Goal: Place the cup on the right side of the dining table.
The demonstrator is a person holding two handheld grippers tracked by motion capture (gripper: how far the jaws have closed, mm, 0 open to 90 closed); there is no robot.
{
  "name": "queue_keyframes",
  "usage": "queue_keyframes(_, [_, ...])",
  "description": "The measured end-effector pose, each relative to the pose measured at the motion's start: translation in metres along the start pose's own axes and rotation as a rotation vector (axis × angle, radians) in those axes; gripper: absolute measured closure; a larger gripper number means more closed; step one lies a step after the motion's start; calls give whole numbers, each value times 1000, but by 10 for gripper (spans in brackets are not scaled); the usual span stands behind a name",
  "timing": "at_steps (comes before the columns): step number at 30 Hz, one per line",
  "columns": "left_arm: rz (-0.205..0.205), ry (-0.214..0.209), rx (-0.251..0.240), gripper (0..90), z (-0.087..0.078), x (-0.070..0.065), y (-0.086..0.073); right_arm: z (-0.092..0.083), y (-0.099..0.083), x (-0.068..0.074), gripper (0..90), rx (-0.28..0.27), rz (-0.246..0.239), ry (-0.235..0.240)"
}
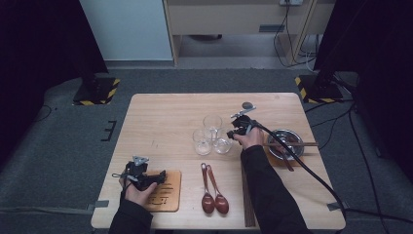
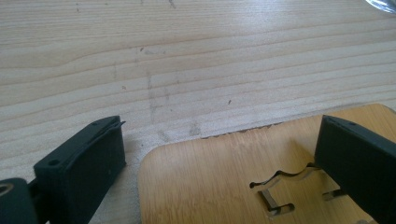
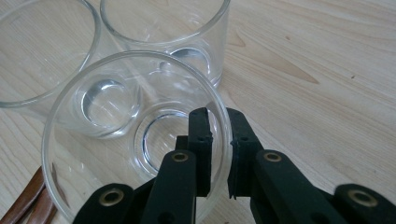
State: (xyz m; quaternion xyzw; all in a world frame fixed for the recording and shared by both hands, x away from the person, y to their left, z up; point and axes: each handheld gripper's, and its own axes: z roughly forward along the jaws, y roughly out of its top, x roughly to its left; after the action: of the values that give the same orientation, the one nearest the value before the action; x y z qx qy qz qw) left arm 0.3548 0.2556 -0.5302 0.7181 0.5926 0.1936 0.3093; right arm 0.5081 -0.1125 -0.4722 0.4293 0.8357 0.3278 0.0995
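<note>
The right gripper (image 3: 219, 154) has the wall of a small glass (image 3: 135, 140) pinched between its two black jaws: one jaw is inside the glass and the other is outside, and both press on the rim. In the high view this right gripper (image 1: 233, 132) sits at the middle of the wooden table (image 1: 160, 112), with the glass (image 1: 222, 145) right at its tip. Two more glasses (image 3: 163, 28) stand just past the held one, close together and touching or nearly touching it. Two brown spoons (image 1: 213, 192) lie on the table on the person's side of the glasses, and a bit of one shows low beside the held glass in the right gripper view. A metal bowl (image 1: 285, 141) sits behind the right hand, off to the side. The left gripper (image 1: 157, 176) rests far from all that, its jaws wide apart with nothing in them. One jaw is over the corner of a wooden coaster (image 2: 224, 186), the other over bare table.
</note>
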Motion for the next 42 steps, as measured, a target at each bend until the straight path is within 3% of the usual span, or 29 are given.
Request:
queue_keyframes(13, [0,0,0,9,0,0,0,-29,1,-10,833,-77,19,13])
queue_keyframes(24, [0,0,0,9,0,0,0,-52,5,-32,834,-138,52,-25])
queue_keyframes(42, [0,0,0,8,0,0,0,-60,-9,-72,834,-141,119,-93])
